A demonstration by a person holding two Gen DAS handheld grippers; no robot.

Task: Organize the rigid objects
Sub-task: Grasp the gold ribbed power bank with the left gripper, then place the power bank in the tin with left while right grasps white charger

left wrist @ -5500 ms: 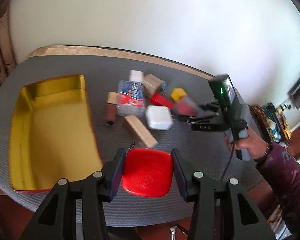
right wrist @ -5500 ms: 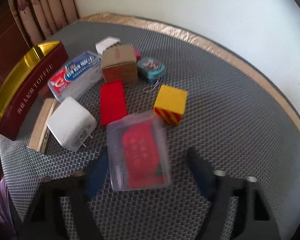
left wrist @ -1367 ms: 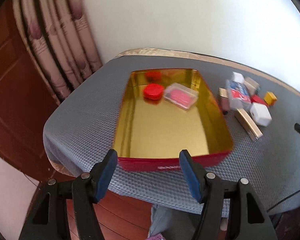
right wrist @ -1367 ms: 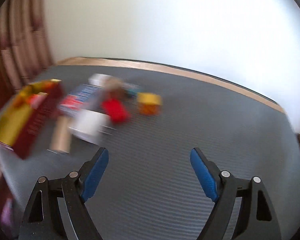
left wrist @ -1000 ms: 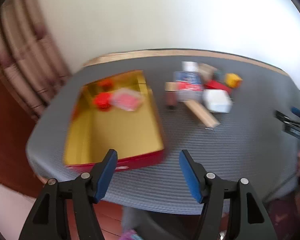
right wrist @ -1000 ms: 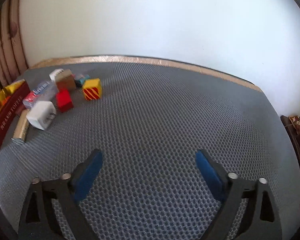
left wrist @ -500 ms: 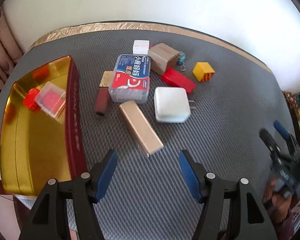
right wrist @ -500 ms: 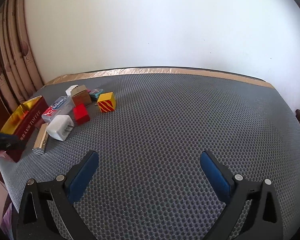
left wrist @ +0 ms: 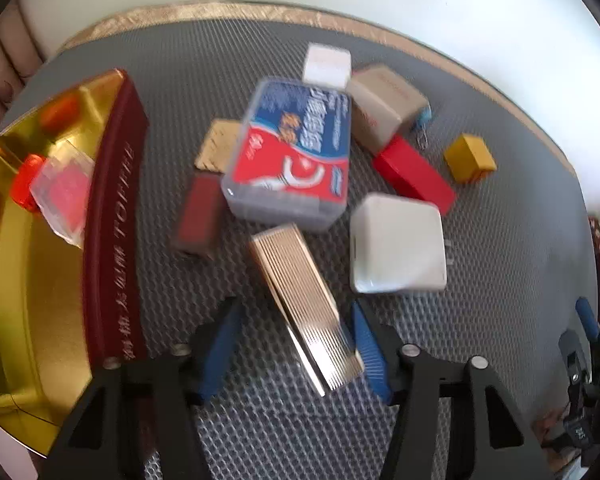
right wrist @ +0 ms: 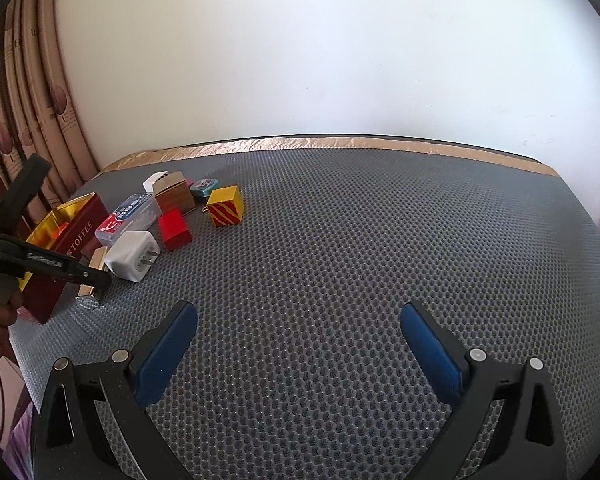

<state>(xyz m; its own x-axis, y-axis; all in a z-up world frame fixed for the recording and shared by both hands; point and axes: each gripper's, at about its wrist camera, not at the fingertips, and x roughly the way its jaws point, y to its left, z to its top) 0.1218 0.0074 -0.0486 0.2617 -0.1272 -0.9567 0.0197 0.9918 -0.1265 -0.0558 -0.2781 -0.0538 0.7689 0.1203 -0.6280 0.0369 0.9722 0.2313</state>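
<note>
The left gripper (left wrist: 294, 340) is spread wide, its blue pads straddling the near end of the ribbed gold bar (left wrist: 300, 300); contact is unclear through blur. At 12 o'clock beyond lie the toothpaste box (left wrist: 296, 152) and white charger (left wrist: 396, 244), with the gold toffee tin (left wrist: 28, 280) at 9 o'clock. The right gripper (right wrist: 298, 354) hangs released, empty, over the grey mesh mat (right wrist: 360, 240). Only its view shows the wall (right wrist: 320, 48) and curtain (right wrist: 28, 112).

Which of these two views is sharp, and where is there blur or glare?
Left wrist view: motion-blurred, worst on the toothpaste box and gold bar between the open left tongs; glare on the gold tin. Right wrist view: sharp; right tongs open; fisheye bends the table edge.
</note>
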